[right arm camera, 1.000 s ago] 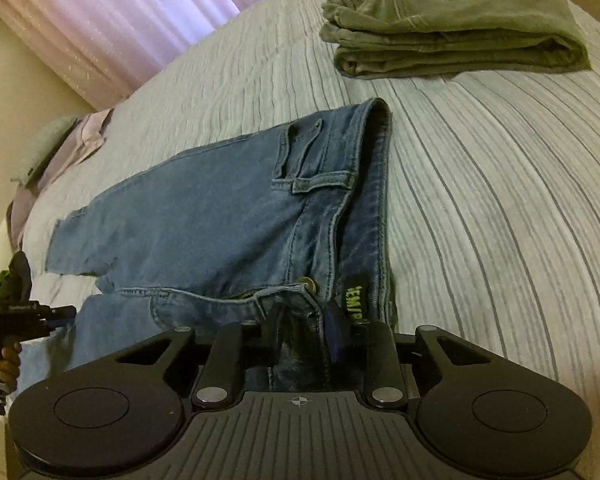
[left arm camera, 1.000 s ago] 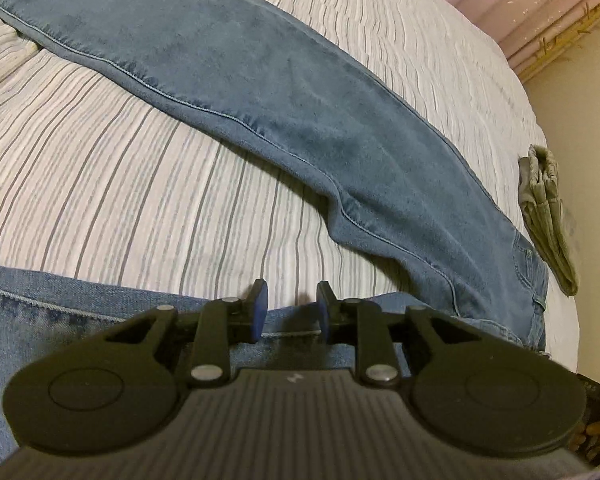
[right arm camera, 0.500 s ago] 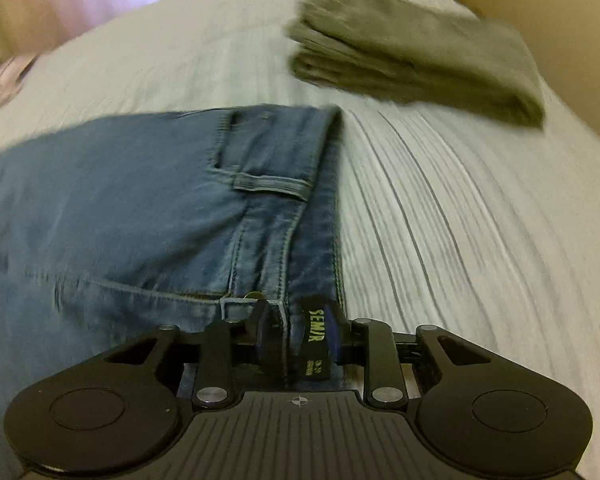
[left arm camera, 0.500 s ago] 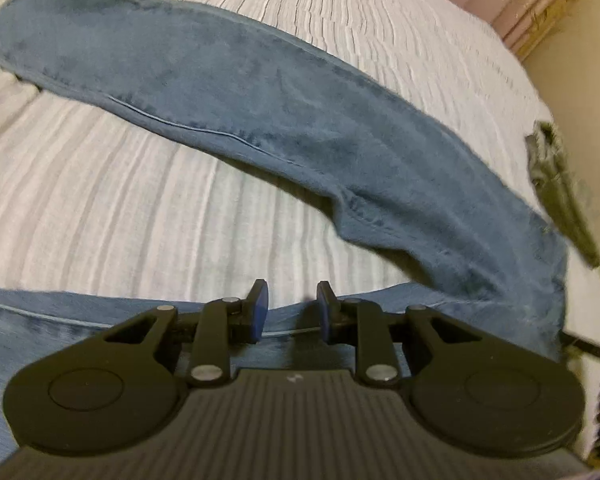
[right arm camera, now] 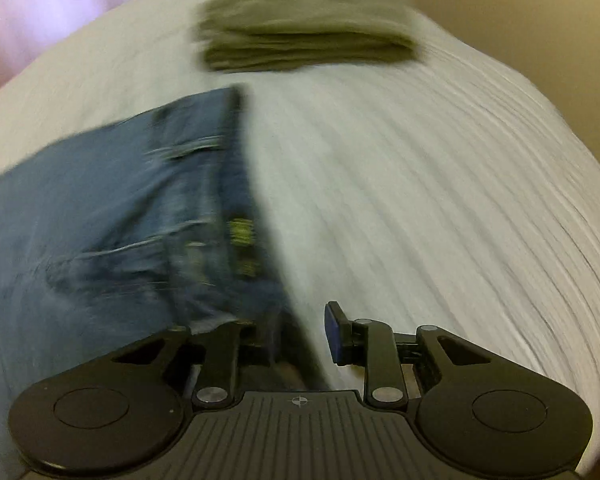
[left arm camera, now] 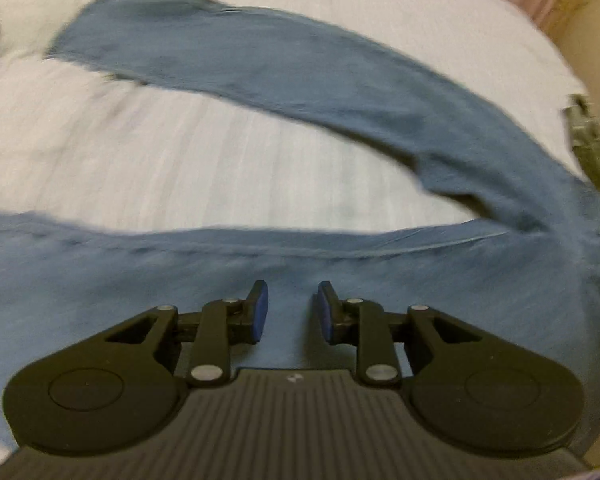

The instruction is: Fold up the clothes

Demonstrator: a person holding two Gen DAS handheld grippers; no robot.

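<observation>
The blue jeans (left arm camera: 340,92) lie spread out on the striped bed cover (left arm camera: 180,168). One leg sits right under the left gripper (left arm camera: 288,308). The other leg curves away far in front of it, so the two legs lie apart like an open V. The waist end lies just in front of the right gripper (right arm camera: 296,320) and a bit to its left.

Jeans are thick and soft. I think they will be a bit heavy and will sag if picked up by one spot. They are not slippery and will not break. Good places to grab look like the thick waistband (right arm camera: 240,208) and the hem at the end of a leg.

The left gripper has its fingers apart, with nothing between them. The right gripper's fingers look apart too. Cloth lies right by its left finger, but the picture is too blurry to tell if it touches.

The left view shows both long legs. The right view shows the pocket, the waist label, and a folded green pile (right arm camera: 308,28) far ahead. In the left view that pile is only a sliver at the right edge.
</observation>
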